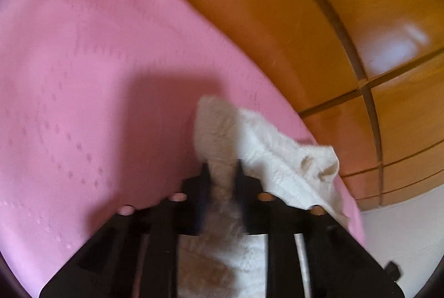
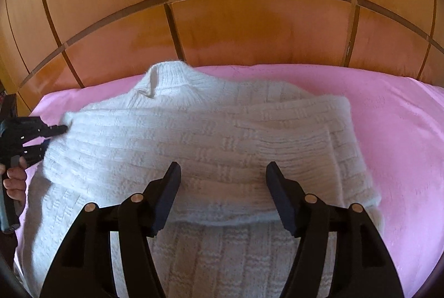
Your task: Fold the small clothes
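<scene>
A white knitted sweater (image 2: 194, 137) lies on a pink sheet (image 2: 402, 145), its collar toward the wooden headboard and a sleeve folded across the body. My right gripper (image 2: 223, 173) is open and empty, just above the sweater's middle. My left gripper (image 1: 222, 173) is shut on a bunched part of the sweater (image 1: 266, 148) and holds it above the sheet (image 1: 83, 76). In the right wrist view the left gripper (image 2: 62, 129) is at the sweater's left edge, held by a hand.
A glossy wooden panelled headboard (image 2: 236, 20) stands right behind the bed; it also shows in the left wrist view (image 1: 319, 20). Pale floor (image 1: 402, 237) shows past the sheet's edge at the lower right.
</scene>
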The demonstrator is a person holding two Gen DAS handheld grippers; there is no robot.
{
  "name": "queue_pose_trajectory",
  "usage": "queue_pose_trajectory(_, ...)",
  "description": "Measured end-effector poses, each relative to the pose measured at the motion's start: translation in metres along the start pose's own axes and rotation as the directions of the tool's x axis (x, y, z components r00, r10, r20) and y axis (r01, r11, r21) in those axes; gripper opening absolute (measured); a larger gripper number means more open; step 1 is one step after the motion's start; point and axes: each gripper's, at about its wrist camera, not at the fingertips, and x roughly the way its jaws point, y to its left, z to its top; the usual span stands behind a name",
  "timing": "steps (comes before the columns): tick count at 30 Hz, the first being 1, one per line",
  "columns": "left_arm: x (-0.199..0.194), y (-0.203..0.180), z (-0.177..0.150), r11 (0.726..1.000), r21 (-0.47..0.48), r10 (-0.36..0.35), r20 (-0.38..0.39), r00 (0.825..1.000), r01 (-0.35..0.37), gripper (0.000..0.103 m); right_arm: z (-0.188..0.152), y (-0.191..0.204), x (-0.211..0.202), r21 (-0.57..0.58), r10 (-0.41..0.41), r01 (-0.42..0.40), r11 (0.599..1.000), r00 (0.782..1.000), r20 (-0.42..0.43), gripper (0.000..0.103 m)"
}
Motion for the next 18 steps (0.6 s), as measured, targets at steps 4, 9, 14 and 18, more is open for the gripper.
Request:
queue_pose_trajectory(4,-0.001,-0.014,-0.007,0.975,0.133,0.167,0.087,0.982,-0.178,0.011,-0.002,0.013,0.016,-0.042,-0.012,0.011,0.999,0.999,-0.035,0.067)
queue_pose_trajectory(9,0.005,-0.029,-0.018,0.911,0.222,0.321,0.15,0.935,-0.348,0.034,-0.003,0.014,0.029,-0.063,-0.051,0.048,0.997,0.998,-0.047,0.071)
queue_pose_trajectory(14,-0.026,-0.059,-0.055,0.876,0.354,0.247,0.254,0.935,-0.327,0.041,-0.004,0.011,0.029,-0.056,-0.045,0.043,0.998,0.998,-0.039,0.072)
queue_pose_trajectory(18,-0.01,-0.065,-0.092,0.788,0.489,0.307,0.214,0.927,-0.374,0.041,-0.006,0.008,0.029,-0.049,-0.04,0.038,0.998,0.998,-0.038,0.073)
